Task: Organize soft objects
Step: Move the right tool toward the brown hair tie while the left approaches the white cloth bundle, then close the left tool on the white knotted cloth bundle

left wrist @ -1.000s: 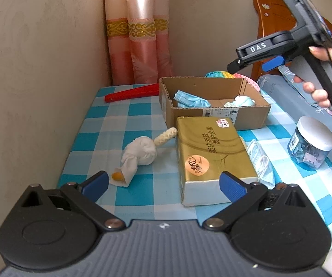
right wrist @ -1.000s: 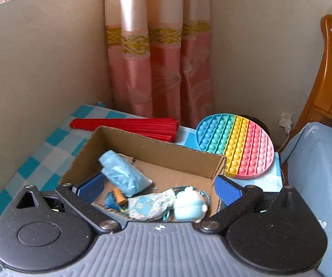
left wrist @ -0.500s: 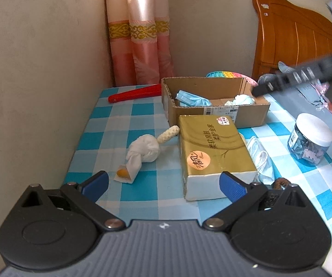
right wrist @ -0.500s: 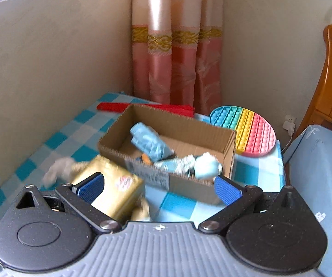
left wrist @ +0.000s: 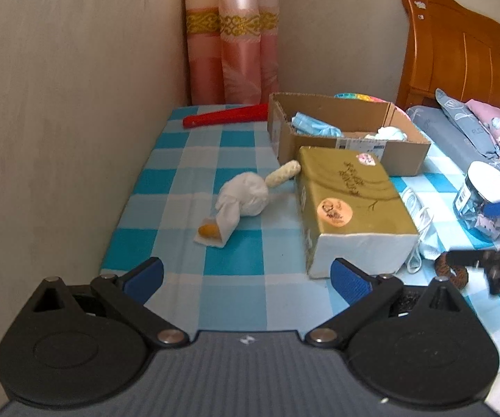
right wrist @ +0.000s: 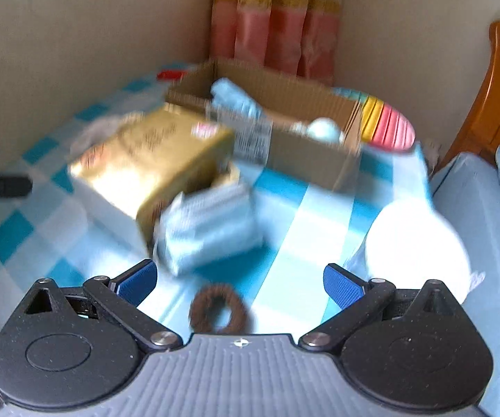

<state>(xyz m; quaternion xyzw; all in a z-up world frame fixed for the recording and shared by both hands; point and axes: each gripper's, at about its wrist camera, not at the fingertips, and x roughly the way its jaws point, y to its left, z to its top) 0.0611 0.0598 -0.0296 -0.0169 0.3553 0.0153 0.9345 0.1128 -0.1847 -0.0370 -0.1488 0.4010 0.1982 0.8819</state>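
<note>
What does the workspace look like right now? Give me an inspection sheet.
Surface: blue checked tablecloth.
Job's things: cardboard box holds blue soft items; white cloth bundle, face masks, brown hair tie lie outside.
Clutter: gold tissue pack, lidded jar, red fan.
Grippers: left hand-held gripper open, empty; right hand-held gripper open above the hair tie.
Cables: nothing seen.
Surroundings: wall, curtain, bed headboard.

Right-wrist view motion-blurred; gold tissue pack (right wrist: pixel 152 160) print unreadable; jar (left wrist: pixel 486 201) partly hidden by right hand-held gripper (left wrist: pixel 493 236).
</note>
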